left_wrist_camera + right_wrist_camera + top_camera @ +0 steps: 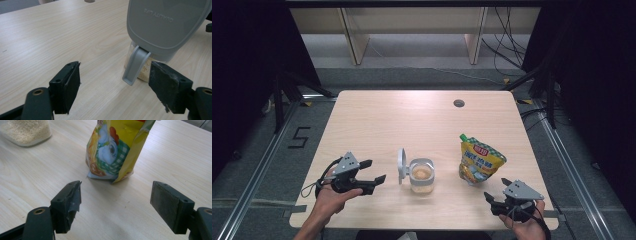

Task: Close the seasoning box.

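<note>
Near edge of the wooden table (377, 120): two hands, each with a gripper. Left gripper (373, 170) above the left part of the table, tips toward the jar, jaws wide apart, nothing between them. Right gripper (497, 189) at the right front corner, tips toward the pouch, jaws also wide apart and empty.

A little farther in, at the middle of the table: clear jar (422, 176), standing upright, with pale grains in the bottom. Grey lid (401, 165) flipped open, upright on the jar's left side, facing the left gripper. In the left gripper view (113, 80), the lid (165, 22) very close ahead, its small grey latch (135, 65) hanging down between the two black pads but touching neither.

To the right of the jar, apart from it: yellow pouch (479, 161) with green cap, standing and tilted a little. In the right gripper view (115, 202), the pouch (117, 147) just ahead of the jaws, not touched, with the jar (25, 131) at upper left.

Far side of the table: small round hole (458, 103). Beyond the table: grey floor, cables (507, 50)
</note>
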`<state>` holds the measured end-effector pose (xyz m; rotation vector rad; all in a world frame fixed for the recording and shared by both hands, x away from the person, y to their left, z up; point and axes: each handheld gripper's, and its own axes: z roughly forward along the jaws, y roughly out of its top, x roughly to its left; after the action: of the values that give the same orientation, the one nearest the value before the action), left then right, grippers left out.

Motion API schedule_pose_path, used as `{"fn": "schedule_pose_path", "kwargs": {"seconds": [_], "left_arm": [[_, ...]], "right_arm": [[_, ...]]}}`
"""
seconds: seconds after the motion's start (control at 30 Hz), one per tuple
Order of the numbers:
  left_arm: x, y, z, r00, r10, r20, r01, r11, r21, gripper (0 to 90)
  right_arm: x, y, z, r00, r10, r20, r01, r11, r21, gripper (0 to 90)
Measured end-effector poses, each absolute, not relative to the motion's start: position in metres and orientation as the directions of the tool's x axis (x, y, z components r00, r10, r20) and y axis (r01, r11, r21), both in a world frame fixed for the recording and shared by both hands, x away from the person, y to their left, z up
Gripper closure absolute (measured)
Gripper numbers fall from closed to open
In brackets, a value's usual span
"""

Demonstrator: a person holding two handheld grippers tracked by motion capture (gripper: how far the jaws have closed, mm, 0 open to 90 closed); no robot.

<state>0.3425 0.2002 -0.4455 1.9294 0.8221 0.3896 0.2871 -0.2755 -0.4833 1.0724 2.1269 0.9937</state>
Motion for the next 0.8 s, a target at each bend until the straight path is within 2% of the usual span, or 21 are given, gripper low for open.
{"fn": "schedule_pose_path", "kwargs": {"seconds": [0.03, 0.2, 0.27, 0.3, 0.43, 0.5, 0.57, 0.6, 0.63, 0.7, 0.8], "left_arm": [[0.343, 0.199, -0.444, 0.723, 0.688, -0.069, 0.38, -0.312, 0.871, 26.5], [0.344, 0.193, -0.438, 0.743, 0.665, -0.075, 0.374, -0.319, 0.871, 35.8], [0.345, 0.192, -0.436, 0.752, 0.655, -0.07, 0.364, -0.324, 0.873, 43.8], [0.345, 0.191, -0.436, 0.757, 0.651, -0.062, 0.356, -0.33, 0.874, 51.1], [0.344, 0.185, -0.43, 0.773, 0.634, 0.013, 0.288, -0.37, 0.883, 72.8], [0.343, 0.182, -0.428, 0.776, 0.629, 0.045, 0.26, -0.384, 0.886, 81.0], [0.342, 0.178, -0.426, 0.769, 0.637, 0.057, 0.243, -0.373, 0.896, 88.3], [0.342, 0.176, -0.425, 0.774, 0.63, 0.067, 0.236, -0.385, 0.892, 89.0], [0.341, 0.174, -0.425, 0.777, 0.625, 0.068, 0.237, -0.392, 0.889, 89.1], [0.341, 0.169, -0.425, 0.786, 0.613, 0.073, 0.231, -0.401, 0.886, 89.2], [0.343, 0.163, -0.424, 0.798, 0.597, 0.084, 0.218, -0.416, 0.883, 89.3]], "right_arm": [[0.289, -0.278, -0.483, -0.544, 0.821, -0.171, 0.406, 0.436, 0.803, 25.8], [0.289, -0.278, -0.484, -0.542, 0.825, -0.161, 0.416, 0.43, 0.801, 25.8], [0.289, -0.279, -0.484, -0.542, 0.825, -0.161, 0.417, 0.43, 0.801, 25.8], [0.289, -0.279, -0.484, -0.542, 0.823, -0.169, 0.412, 0.435, 0.8, 25.9], [0.29, -0.279, -0.485, -0.558, 0.818, -0.138, 0.429, 0.427, 0.796, 25.9], [0.291, -0.28, -0.485, -0.549, 0.817, -0.176, 0.407, 0.445, 0.797, 26.0], [0.289, -0.278, -0.484, -0.544, 0.823, -0.166, 0.42, 0.438, 0.795, 26.3], [0.288, -0.277, -0.484, -0.535, 0.831, -0.151, 0.434, 0.424, 0.795, 26.4], [0.291, -0.278, -0.485, -0.554, 0.81, -0.19, 0.399, 0.459, 0.794, 26.5], [0.287, -0.276, -0.484, -0.535, 0.831, -0.151, 0.44, 0.427, 0.79, 26.5], [0.29, -0.277, -0.484, -0.561, 0.809, -0.176, 0.411, 0.456, 0.789, 26.6]]}}
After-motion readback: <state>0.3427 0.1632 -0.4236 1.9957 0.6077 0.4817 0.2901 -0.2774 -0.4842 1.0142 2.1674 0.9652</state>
